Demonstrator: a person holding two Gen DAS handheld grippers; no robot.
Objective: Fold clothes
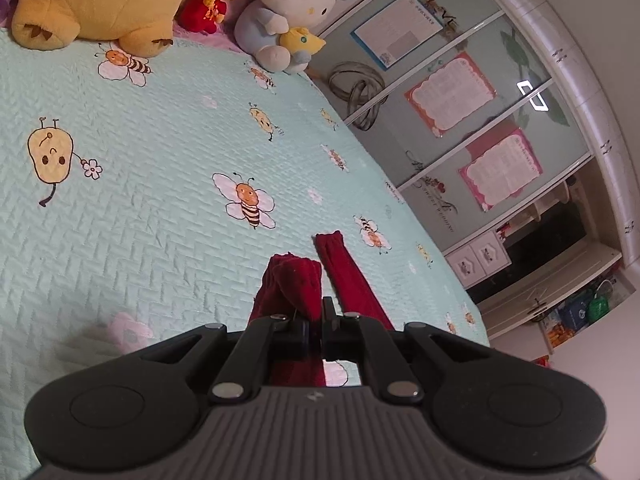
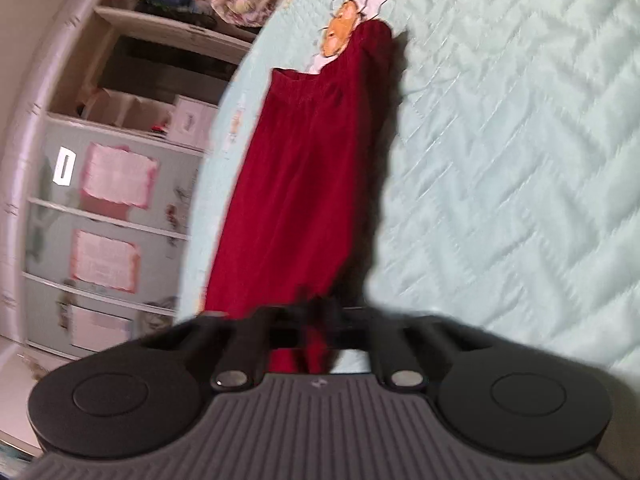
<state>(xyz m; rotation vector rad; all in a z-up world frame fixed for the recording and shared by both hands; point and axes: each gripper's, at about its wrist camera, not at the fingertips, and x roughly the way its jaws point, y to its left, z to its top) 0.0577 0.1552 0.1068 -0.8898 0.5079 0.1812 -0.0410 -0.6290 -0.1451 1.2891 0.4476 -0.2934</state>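
A dark red knit garment lies on the pale green quilted bedspread, close to the bed's right edge. My left gripper is shut on a bunched fold of it, and a second long strip of the same cloth runs off beside it. In the right wrist view the garment stretches away from me along the bed's left edge, its ribbed end farthest off. My right gripper is shut on its near end; this view is blurred.
Plush toys sit at the head of the bed: a yellow one, a small red one, a white cat. A wardrobe with pink posters and shelves stands beside the bed. Bedspread is bare to the right.
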